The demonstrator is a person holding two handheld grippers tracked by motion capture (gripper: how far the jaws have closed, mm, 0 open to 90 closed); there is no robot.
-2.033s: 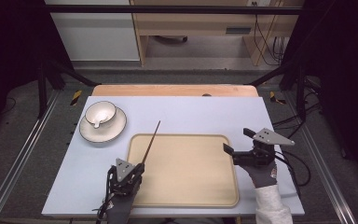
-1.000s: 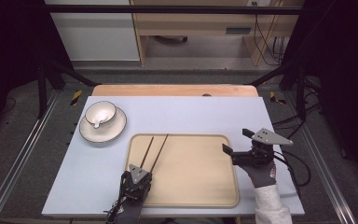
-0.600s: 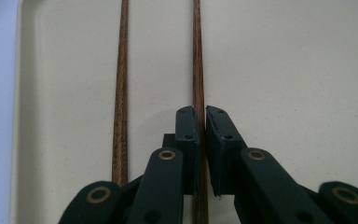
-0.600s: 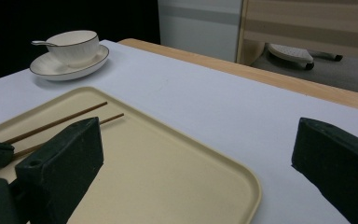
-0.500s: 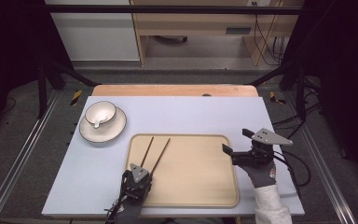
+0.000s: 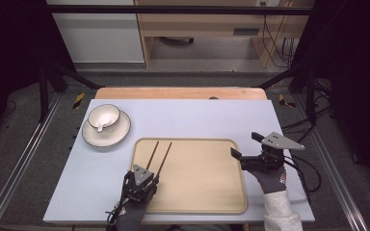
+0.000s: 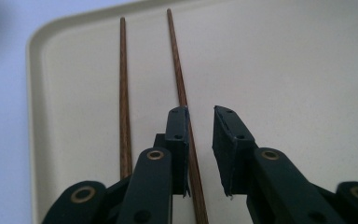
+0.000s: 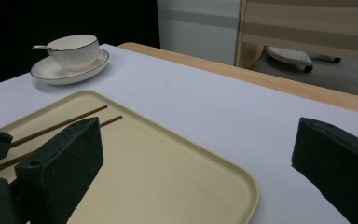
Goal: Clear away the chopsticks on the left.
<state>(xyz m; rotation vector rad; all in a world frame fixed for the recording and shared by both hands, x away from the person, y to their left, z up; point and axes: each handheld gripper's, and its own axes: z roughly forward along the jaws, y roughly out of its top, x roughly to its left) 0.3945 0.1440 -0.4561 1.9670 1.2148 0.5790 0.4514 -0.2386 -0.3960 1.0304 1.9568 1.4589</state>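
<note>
Your L gripper point(image 7: 200, 140): jaws just opened slightly, narrow gap, empty; two thin dark-brown wooden chopsticks point(image 7: 182, 93) lie side by side on beige plastic tray point(image 7: 307, 70), one beside left jaw. R gripper point(image 8: 196, 158) spread wide, empty.

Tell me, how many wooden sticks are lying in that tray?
2. Both chopsticks lie side by side in the near-left part of the beige tray: the left chopstick beside the left tongs, and the right chopstick running under those slightly parted tongs. None seem hidden.

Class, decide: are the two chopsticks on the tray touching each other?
Apart. The left gripper view shows bare tray between the two chopsticks along their visible length.
</note>
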